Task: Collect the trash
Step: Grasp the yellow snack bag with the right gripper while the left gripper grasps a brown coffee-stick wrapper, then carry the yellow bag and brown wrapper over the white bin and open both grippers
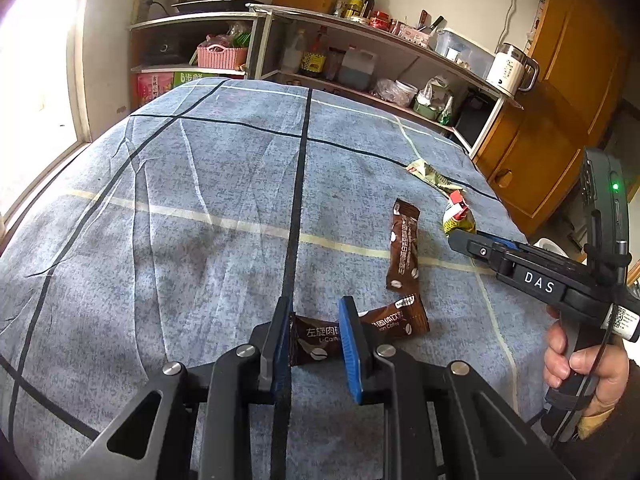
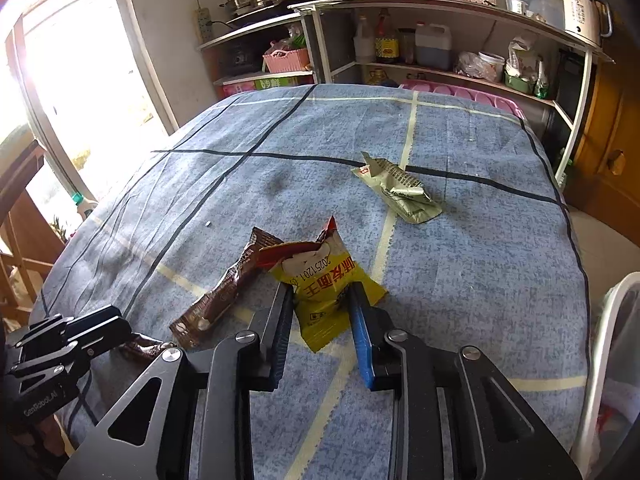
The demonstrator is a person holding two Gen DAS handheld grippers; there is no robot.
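Observation:
On the blue checked cloth point(image 1: 180, 220) my left gripper point(image 1: 316, 334) is shut on a brown coffee sachet point(image 1: 312, 340), which lies crosswise between the blue pads. A second brown sachet point(image 1: 404, 246) lies just beyond it, untouched. In the right wrist view my right gripper point(image 2: 322, 316) is shut on a torn yellow and red snack wrapper point(image 2: 324, 280), whose lower part is pinched between the fingers. A crumpled green and white wrapper point(image 2: 400, 188) lies farther back on the cloth. The left gripper point(image 2: 120, 332) shows at the lower left of that view.
Metal shelves point(image 1: 360, 40) with bottles, pots and a white kettle point(image 1: 508, 68) stand behind the table. A wooden cabinet point(image 1: 560, 120) is at the right, a bright window at the left. A white-rimmed bin with a plastic bag point(image 2: 616, 340) stands off the table's right edge.

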